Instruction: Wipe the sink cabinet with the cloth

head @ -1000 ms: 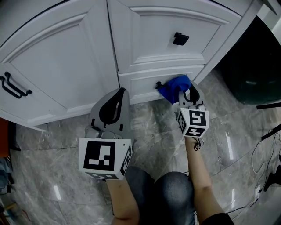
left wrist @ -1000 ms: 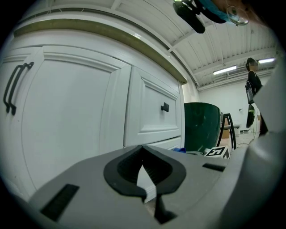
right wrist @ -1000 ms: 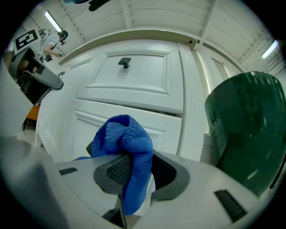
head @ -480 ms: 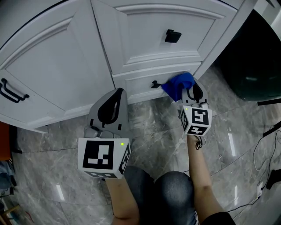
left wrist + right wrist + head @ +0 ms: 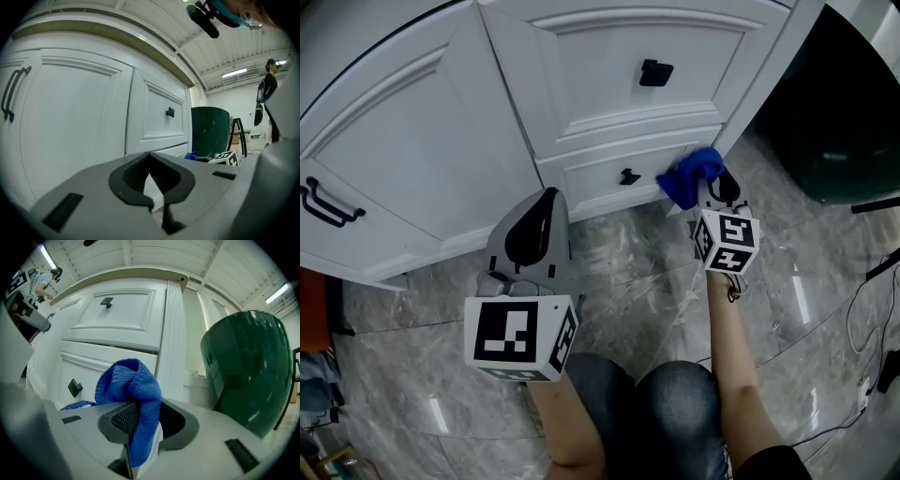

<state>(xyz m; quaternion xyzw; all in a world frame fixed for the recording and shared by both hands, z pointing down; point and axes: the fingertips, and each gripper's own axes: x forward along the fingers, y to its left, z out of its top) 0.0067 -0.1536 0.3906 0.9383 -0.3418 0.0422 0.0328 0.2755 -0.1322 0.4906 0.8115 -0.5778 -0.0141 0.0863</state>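
Pinched in right gripper (image 5: 712,192) — blue cloth (image 5: 689,176), bunched at lower drawer (image 5: 595,175) of sink cabinet (image 5: 441,141).

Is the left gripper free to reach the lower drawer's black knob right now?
Probably yes: the left gripper sits just left of the knob with nothing between; the cloth and right gripper are on its far side.

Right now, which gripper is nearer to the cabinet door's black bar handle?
Left. The left gripper is right of the handle; the right gripper is farther right, at the drawer.
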